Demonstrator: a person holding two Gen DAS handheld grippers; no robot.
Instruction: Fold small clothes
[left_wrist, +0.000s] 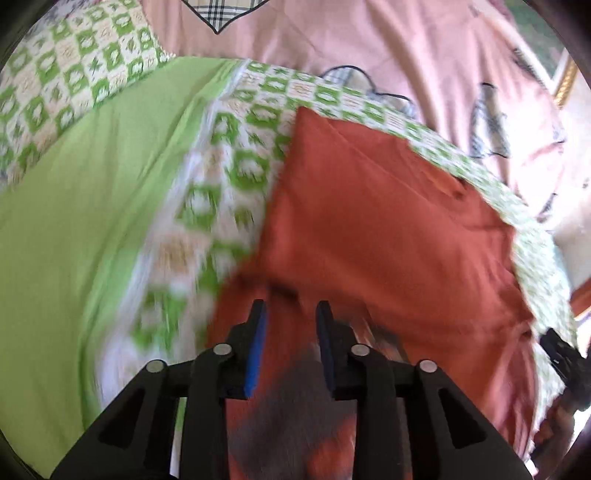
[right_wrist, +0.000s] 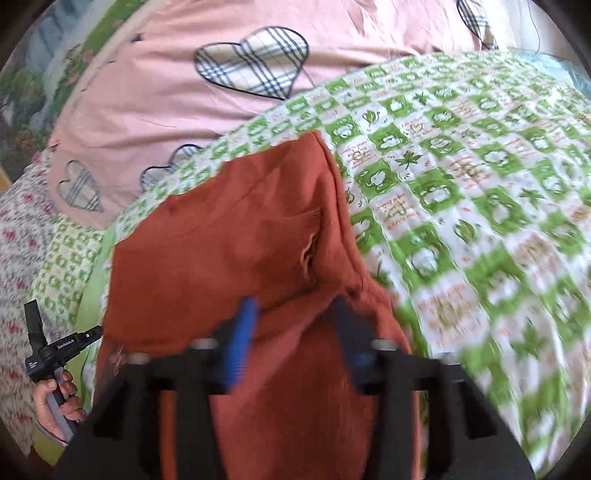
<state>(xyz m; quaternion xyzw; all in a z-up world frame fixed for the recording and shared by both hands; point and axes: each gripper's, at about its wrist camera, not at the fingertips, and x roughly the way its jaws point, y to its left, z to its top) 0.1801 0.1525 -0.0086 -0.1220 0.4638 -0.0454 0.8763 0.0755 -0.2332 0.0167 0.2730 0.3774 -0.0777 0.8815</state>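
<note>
A rust-red garment (left_wrist: 388, 221) lies folded on a green-and-white checked quilt (left_wrist: 236, 166). Its near part is bunched right under both grippers. In the left wrist view my left gripper (left_wrist: 291, 317) hovers over the garment's near left corner. Its blue-padded fingers (left_wrist: 258, 332) stand apart with only cloth and shadow below the gap. In the right wrist view the same garment (right_wrist: 240, 240) shows a pocket seam. My right gripper (right_wrist: 293, 317) is blurred above its near edge, jaws apart and gripping nothing.
The checked quilt (right_wrist: 461, 184) spreads wide to the right. A plain green cloth (left_wrist: 74, 221) lies to the left. A pink sheet with plaid hearts (right_wrist: 147, 110) lies behind. A hand (right_wrist: 55, 398) holds the other gripper's handle at the left edge.
</note>
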